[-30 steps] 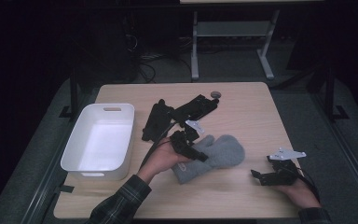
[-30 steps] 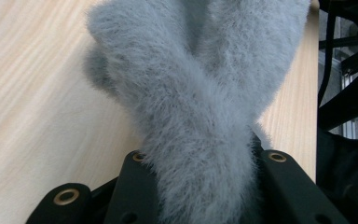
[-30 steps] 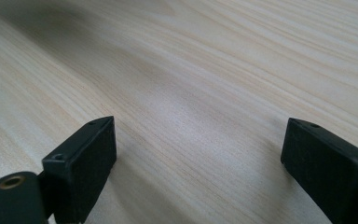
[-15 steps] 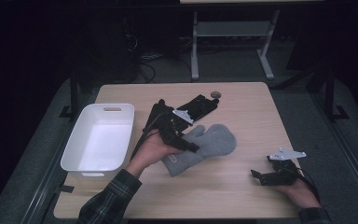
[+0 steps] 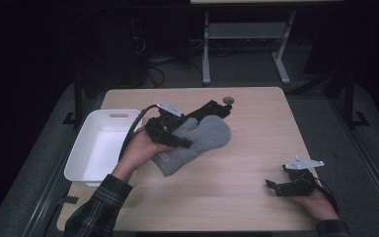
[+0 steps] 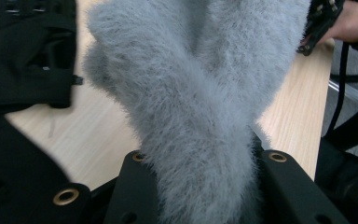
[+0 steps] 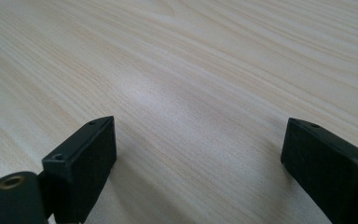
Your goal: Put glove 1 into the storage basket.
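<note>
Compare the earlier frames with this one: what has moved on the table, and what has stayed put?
The left gripper, shut on the grey mitten, has carried it away from the near edge, toward the far side and the white bin, lifting it. The mitten now overlaps the black gloves. The grip itself has not changed. The right gripper, jaws open over bare table, the bin and the gloves stayed where they were.

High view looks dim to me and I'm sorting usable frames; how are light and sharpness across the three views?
High view: dark surroundings, lit table. Left gripper view: grey mitten sharp, black glove softer. Right gripper view: pale glare on wood.
</note>
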